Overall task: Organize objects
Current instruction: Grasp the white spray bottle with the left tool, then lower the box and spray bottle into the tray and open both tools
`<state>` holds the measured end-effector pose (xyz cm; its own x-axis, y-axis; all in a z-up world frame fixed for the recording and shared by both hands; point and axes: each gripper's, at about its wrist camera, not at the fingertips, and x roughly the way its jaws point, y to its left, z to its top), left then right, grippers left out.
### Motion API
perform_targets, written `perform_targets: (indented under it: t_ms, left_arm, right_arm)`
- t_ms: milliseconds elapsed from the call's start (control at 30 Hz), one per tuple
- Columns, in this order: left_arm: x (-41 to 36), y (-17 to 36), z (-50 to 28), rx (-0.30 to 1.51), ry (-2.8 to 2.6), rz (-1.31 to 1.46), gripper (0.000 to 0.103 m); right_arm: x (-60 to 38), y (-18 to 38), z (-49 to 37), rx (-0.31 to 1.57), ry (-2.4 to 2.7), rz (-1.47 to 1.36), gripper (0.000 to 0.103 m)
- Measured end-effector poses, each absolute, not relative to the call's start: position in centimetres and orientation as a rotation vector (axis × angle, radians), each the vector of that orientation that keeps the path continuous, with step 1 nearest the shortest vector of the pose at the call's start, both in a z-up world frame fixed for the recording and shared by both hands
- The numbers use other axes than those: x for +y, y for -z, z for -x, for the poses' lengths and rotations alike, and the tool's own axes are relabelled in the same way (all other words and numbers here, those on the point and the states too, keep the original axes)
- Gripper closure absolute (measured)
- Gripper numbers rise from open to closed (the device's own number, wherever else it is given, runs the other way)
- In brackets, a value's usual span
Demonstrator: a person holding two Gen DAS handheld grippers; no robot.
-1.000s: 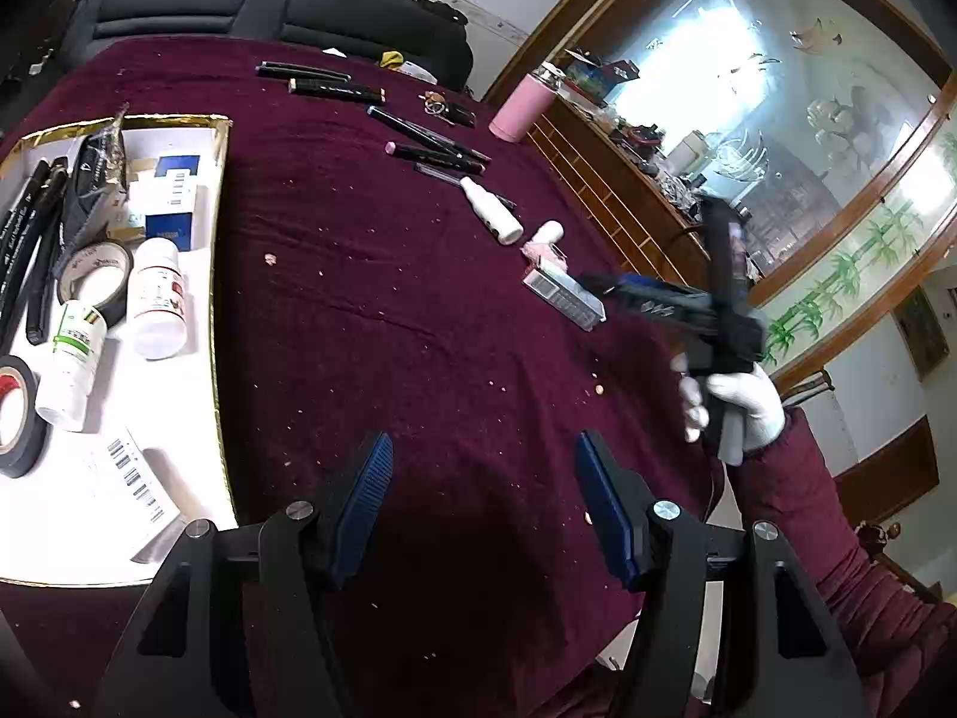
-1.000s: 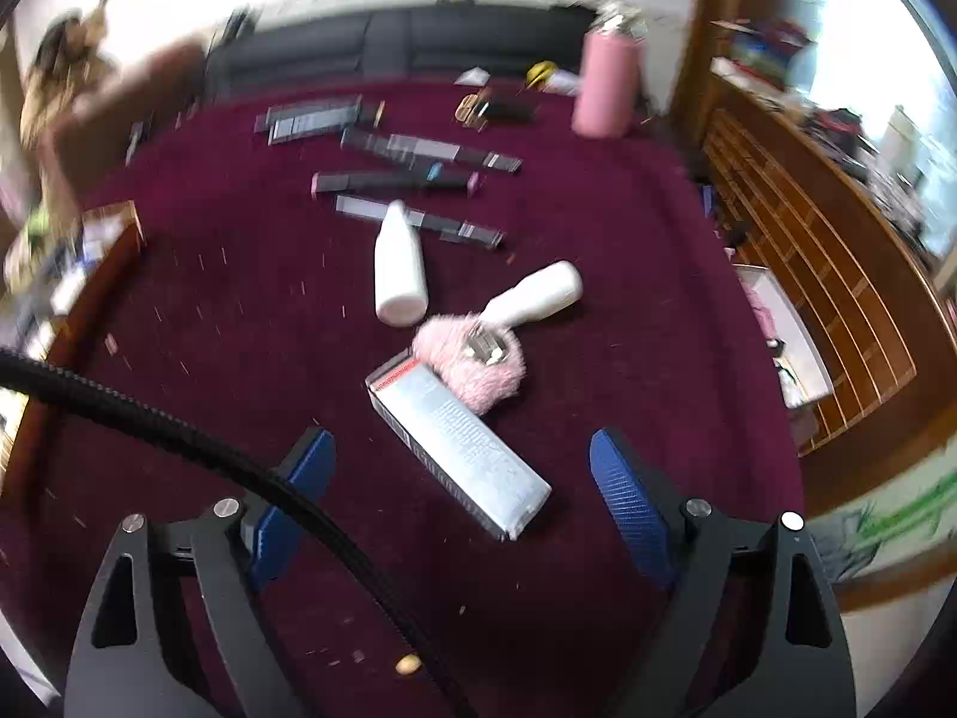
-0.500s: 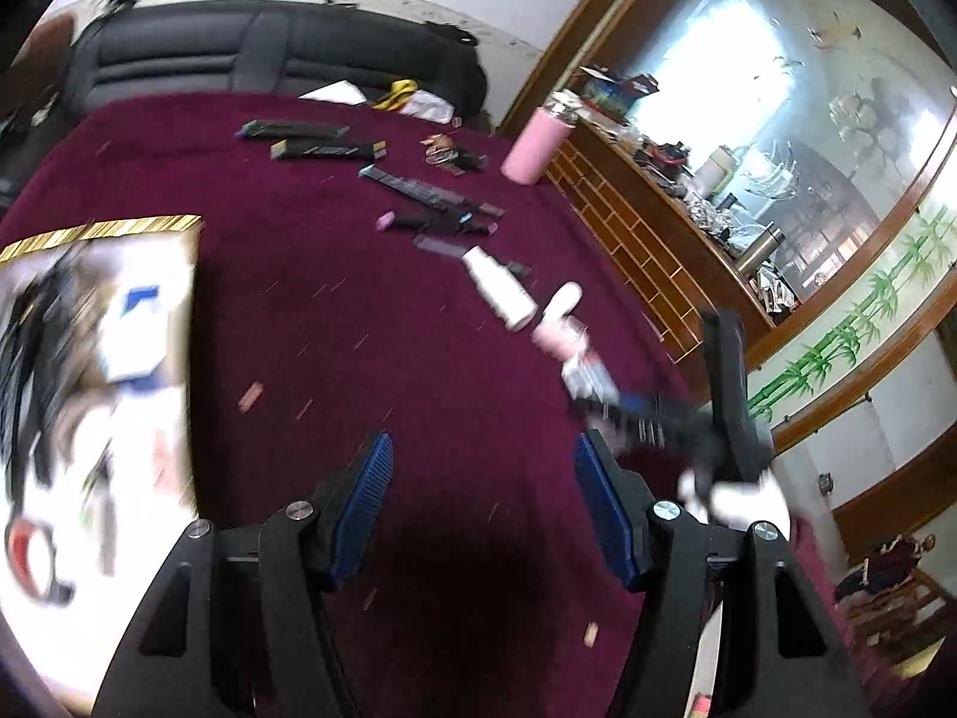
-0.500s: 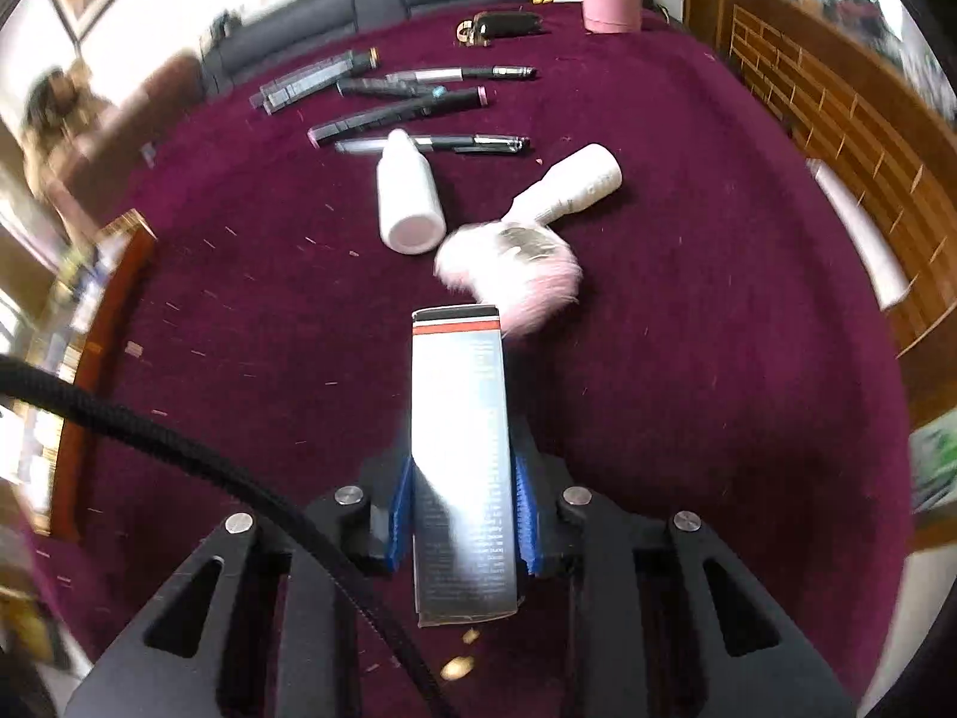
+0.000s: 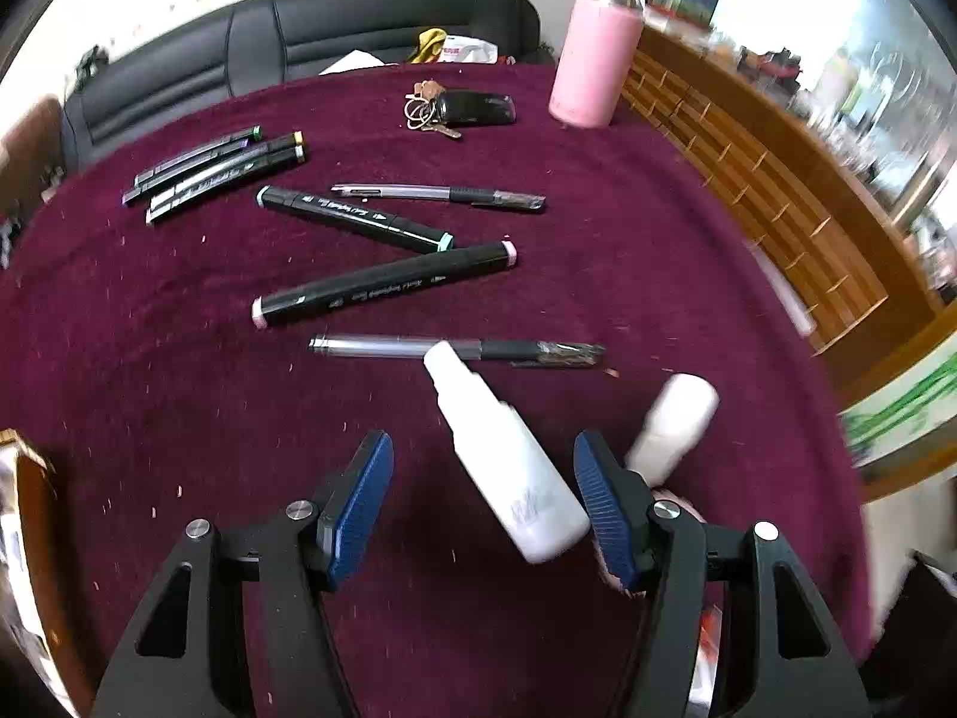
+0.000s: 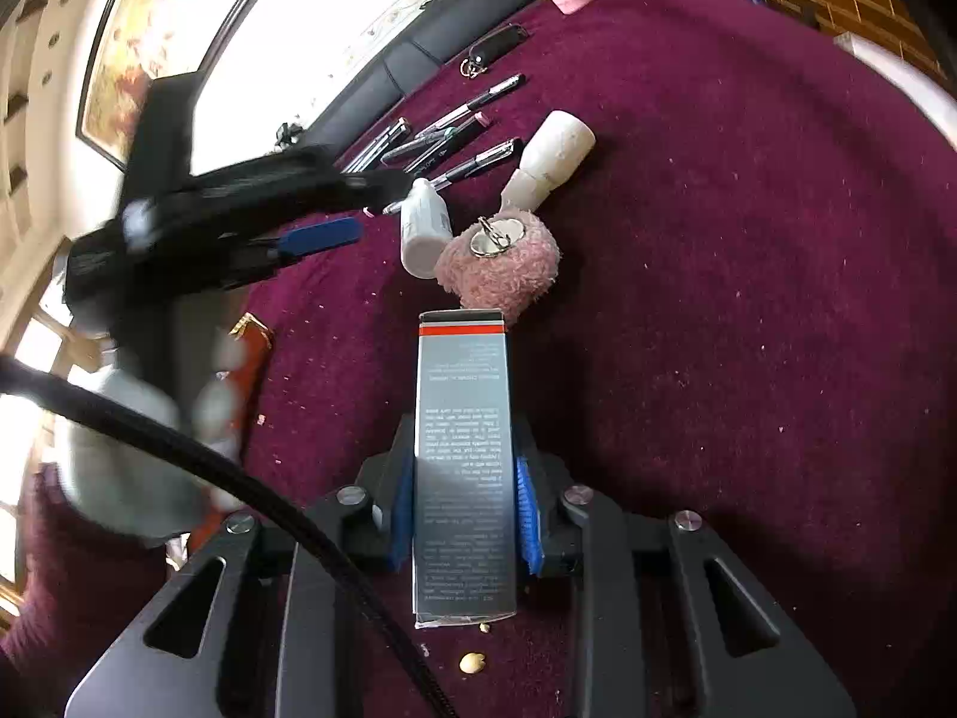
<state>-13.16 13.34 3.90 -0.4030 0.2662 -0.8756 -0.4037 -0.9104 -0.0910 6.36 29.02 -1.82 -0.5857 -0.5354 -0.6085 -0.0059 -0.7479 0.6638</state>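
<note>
The grey box (image 6: 463, 466) stands lengthwise between the blue pads of the right gripper (image 6: 465, 508), which is clamped on its sides, its far end just before the pink fluffy keyring (image 6: 508, 275); a second ago that box lay flat on the maroon cloth (image 6: 747, 359) between wide jaws, which have since closed on it; it is printed with small text under a red stripe; the left gripper (image 5: 481, 496) hangs open, the white bottle (image 5: 508, 461) lying untouched between its fingers.
</note>
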Motion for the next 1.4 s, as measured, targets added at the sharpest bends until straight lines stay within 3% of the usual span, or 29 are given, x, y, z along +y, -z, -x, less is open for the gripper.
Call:
perform_targets:
  t_ms: [200, 267, 333, 400, 633, 1000, 1233, 1400]
  left_arm:
    - [15.5, -1.0, 13.6, 0.33, -2.378, 1.466, 0.047]
    - [16.1, -1.0, 13.0, 0.368, -2.384, 1.43, 0.056]
    - [16.0, -1.2, 12.7, 0.337, -2.342, 1.43, 0.075]
    - [15.6, -1.3, 12.0, 0.334, -2.303, 1.416, 0.078]
    - [8.1, -4.8, 8.3, 0.1, -2.279, 1.352, 0.078]
    - [-13.1, -12.0, -3.5, -0.181, -2.409, 1.168, 0.078]
    - [-26.2, -11.9, -5.9, -0.348, -2.617, 1.174, 0.077]
    - [-31.9, -8.8, -6.1, -0.437, -2.66, 1.217, 0.077]
  right_arm:
    - [28.7, 1.7, -6.9, -0.895, 2.355, -1.219, 0.077]
    - [28.4, 1.7, -7.0, -0.881, 2.35, -1.224, 0.077]
    - [28.4, 1.7, -7.1, -0.881, 2.35, -1.223, 0.077]
    - [28.4, 1.8, -7.3, -0.884, 2.348, -1.22, 0.077]
    - [28.9, 1.9, -7.5, -0.894, 2.343, -1.208, 0.077]
    - [25.8, -0.1, -9.8, -0.786, 2.446, -1.256, 0.078]
    - [19.2, -5.2, -11.9, -0.726, 2.289, -1.181, 0.078]
    - [7.9, -8.7, -8.5, -0.623, 2.11, -1.161, 0.078]
